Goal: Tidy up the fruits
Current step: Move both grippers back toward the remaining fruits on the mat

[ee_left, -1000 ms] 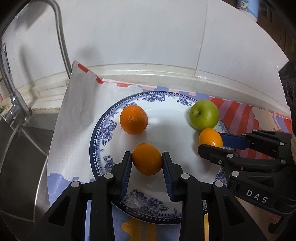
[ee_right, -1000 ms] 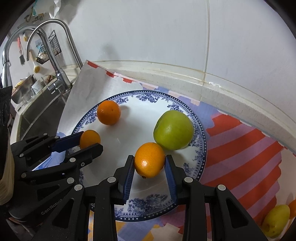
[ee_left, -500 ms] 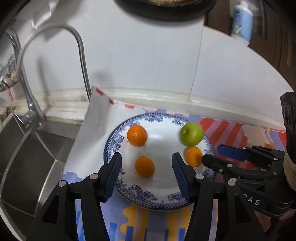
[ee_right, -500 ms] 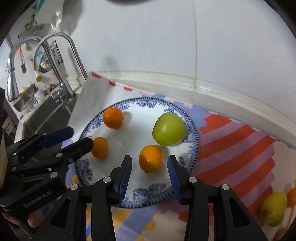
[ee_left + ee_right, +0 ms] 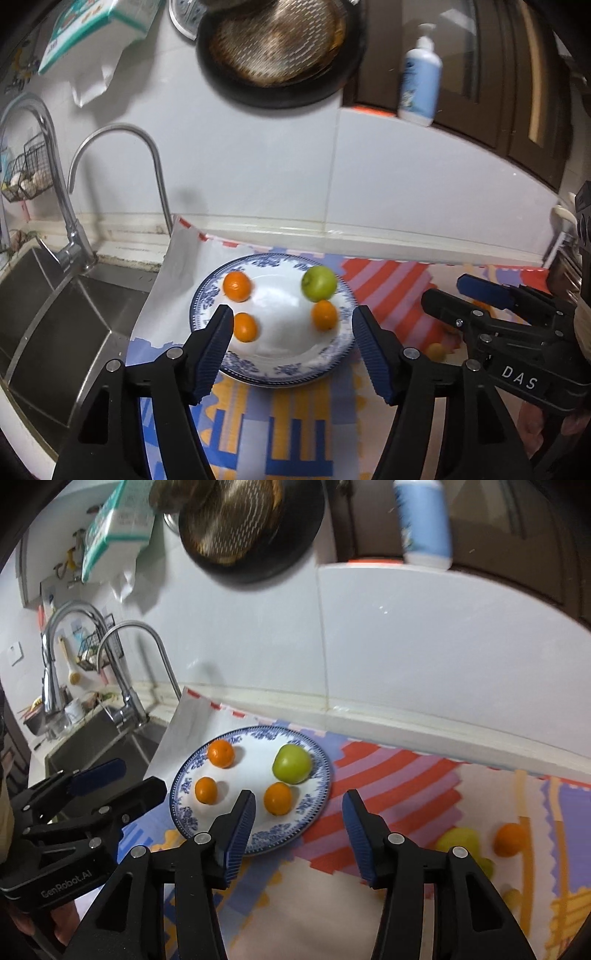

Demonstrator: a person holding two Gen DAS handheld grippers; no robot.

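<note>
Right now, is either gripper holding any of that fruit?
No. The left gripper and the right gripper are both open and empty; the oranges lie on the plate.

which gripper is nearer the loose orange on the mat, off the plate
Right. The right gripper hangs open between the plate and that orange; the left gripper, also open, hangs over the plate's far side.

Two raised wrist views, side by side, both facing the plate [image 5: 207,295].
</note>
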